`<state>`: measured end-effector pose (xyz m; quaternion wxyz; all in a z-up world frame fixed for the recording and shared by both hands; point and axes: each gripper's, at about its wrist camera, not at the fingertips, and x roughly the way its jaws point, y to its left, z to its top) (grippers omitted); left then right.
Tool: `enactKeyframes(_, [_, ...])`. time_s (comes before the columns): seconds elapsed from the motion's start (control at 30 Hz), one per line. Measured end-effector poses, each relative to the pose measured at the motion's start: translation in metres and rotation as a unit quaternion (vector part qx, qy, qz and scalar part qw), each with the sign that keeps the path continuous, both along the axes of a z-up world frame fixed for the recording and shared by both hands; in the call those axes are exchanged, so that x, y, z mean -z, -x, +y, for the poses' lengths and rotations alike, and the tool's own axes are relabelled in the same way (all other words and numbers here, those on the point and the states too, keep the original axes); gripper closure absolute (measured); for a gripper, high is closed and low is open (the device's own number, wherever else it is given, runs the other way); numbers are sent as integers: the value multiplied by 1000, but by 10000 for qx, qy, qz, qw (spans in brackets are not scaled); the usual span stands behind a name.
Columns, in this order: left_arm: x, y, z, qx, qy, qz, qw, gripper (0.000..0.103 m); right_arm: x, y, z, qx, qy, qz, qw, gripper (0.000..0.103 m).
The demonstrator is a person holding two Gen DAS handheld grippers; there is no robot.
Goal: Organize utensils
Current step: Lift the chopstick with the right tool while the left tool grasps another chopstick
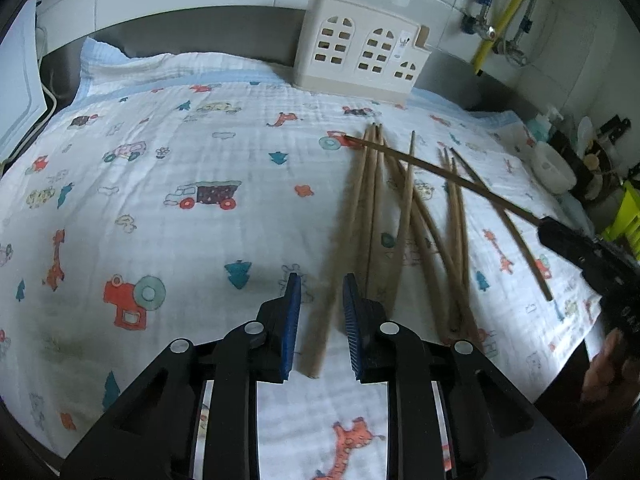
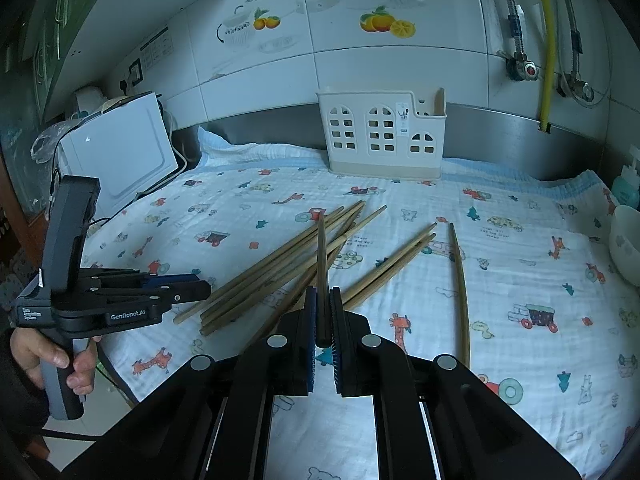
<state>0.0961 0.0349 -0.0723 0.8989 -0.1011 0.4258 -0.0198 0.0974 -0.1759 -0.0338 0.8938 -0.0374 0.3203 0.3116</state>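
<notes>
- A loose pile of wooden chopsticks (image 2: 288, 264) lies on the cloth in the middle of the worktop, most of them side by side and crossing one another.
- A smaller group of chopsticks (image 2: 394, 264) lies just to the right of the pile in the right wrist view, and a single chopstick (image 2: 460, 280) lies apart, further right again.
- The right tongs (image 2: 323, 316) are clamped on a dark chopstick (image 2: 322, 264), which sticks out ahead of the pads and stands above the pile, its tip towards the holder.
- In the left wrist view that dark chopstick (image 1: 440, 172) crosses over the lying ones, coming in from the right tongs at the right edge.
- The left tongs (image 1: 321, 312) stand low over the near end of the pile with their blue pads a little apart; the end of one wooden chopstick (image 1: 320, 332) lies between the pads, and no pad plainly presses on it.
- A hand (image 2: 60, 360) grips the handle of the left tongs.
- A cream utensil holder (image 2: 380, 136) shaped like a house with window openings stands upright at the back of the cloth, against the wall and well apart from the chopsticks.
- The white cloth (image 1: 160, 240), printed with cars, giraffes and trees, covers the worktop (image 2: 520, 148).
- A white bowl (image 2: 626, 244) sits at the right edge.
</notes>
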Motion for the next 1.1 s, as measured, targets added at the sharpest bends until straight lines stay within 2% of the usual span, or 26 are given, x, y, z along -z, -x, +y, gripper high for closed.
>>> enactKeyframes(0.17, [7,-4,-7,218,-154,85,9996,82,-2,0,1,20,15,-16,10000,96])
enactKeyframes(0.23, [8,-4,-13,308,-408,59,9987,82,-4,0,1,26,-4,-21,10000,96])
enactKeyframes(0.57, [9,-3,-24,571,-930,-96,9940,83,-19,7,2,79,-66,-140,9998,96])
enactKeyframes(0.63, [8,-3,-23,596,-916,-75,9940,86,-21,8,2,80,-74,-154,9998,96])
enactKeyframes(0.7, [7,-3,-21,623,-800,-36,9948,94,-24,11,2,82,-75,-189,9998,96])
enactKeyframes(1.1, [4,-5,-17,738,-588,58,9955,97,-36,14,-1,120,-121,-237,9996,96])
